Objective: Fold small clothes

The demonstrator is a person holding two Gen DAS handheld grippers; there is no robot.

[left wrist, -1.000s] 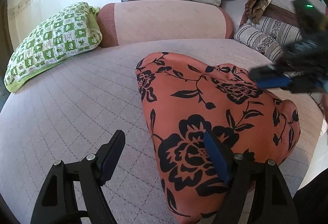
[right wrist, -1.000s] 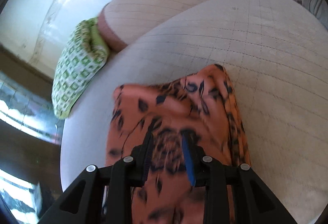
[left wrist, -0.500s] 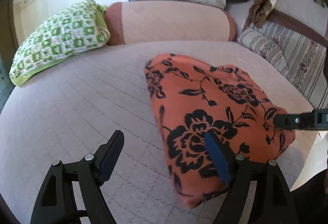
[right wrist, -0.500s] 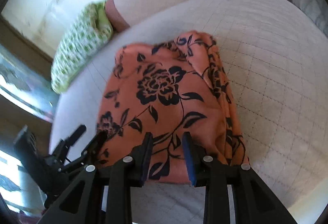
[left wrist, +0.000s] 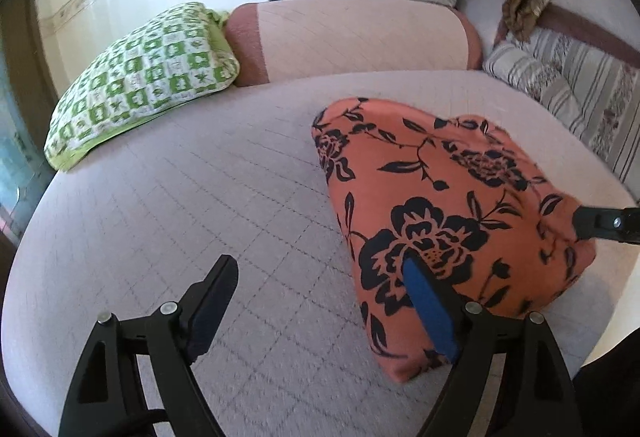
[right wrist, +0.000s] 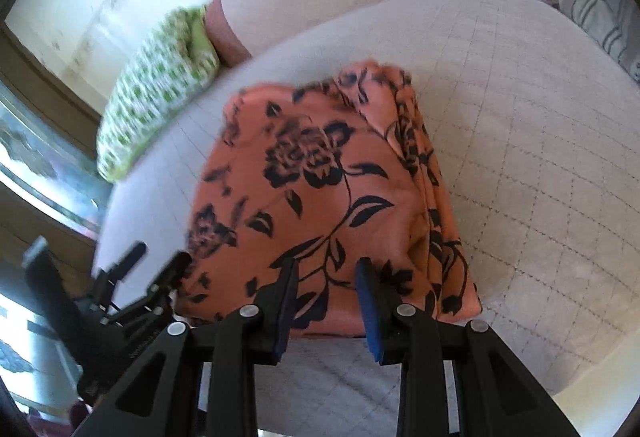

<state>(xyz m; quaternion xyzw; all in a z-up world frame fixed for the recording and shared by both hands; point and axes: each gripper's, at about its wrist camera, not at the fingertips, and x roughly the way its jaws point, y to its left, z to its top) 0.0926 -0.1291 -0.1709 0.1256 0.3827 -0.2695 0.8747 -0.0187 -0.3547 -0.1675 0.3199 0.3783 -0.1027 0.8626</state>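
Garment's (right wrist: pixel 320 189) near hem perhaps gripper-hidden.

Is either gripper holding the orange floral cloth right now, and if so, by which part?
Neither. The left gripper and right gripper are both open at the near edge of the cloth, which lies on the bed.

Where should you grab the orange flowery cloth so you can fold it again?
Probably by a near corner of the orange flowery cloth, coming from the bed's front edge. It lies flat on the bed cover, with its near edge straight and thick, right ahead of the right gripper, so open jaws could likely slide around it.
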